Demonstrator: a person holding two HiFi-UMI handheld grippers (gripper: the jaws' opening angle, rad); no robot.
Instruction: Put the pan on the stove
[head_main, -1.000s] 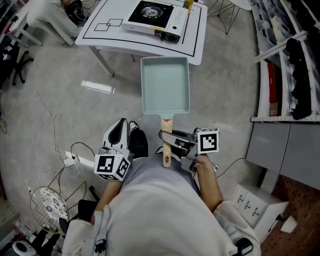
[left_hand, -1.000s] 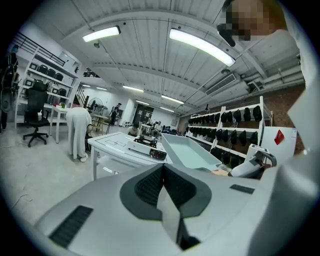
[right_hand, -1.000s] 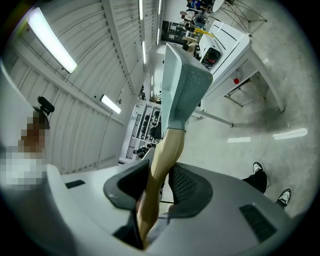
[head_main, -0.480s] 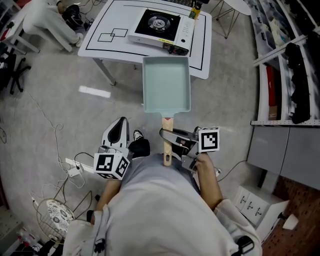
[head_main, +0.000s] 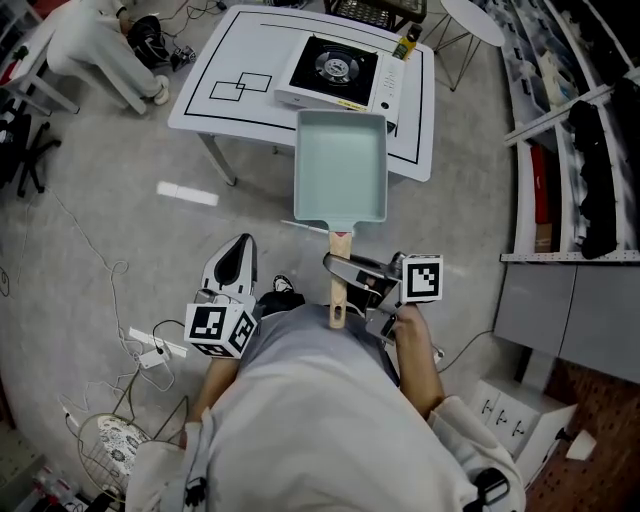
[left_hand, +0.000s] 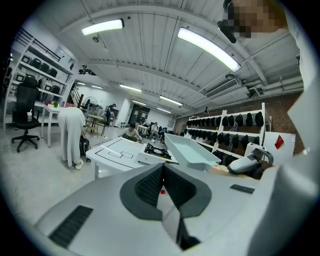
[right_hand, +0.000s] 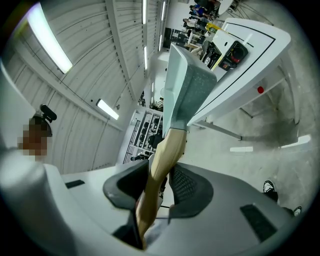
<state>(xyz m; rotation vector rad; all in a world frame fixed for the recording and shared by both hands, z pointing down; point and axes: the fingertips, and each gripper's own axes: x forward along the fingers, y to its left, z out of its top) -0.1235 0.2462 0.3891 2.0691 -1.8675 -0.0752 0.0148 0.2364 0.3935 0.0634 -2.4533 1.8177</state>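
Head view: the pale-green rectangular pan (head_main: 342, 165) hangs above the table (head_main: 215, 115) edge, short of the portable gas stove (head_main: 338, 72) — left gripper view: left tool (left_hand: 162, 175) pressed together, empty — right gripper view: right tool (right_hand: 159, 175) pinching the pan's wooden handle (right_hand: 162, 155).

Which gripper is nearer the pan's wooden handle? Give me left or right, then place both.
Right. The right gripper is clamped on the wooden handle, just below the pan. The left gripper hangs apart to the handle's left, shut and empty.
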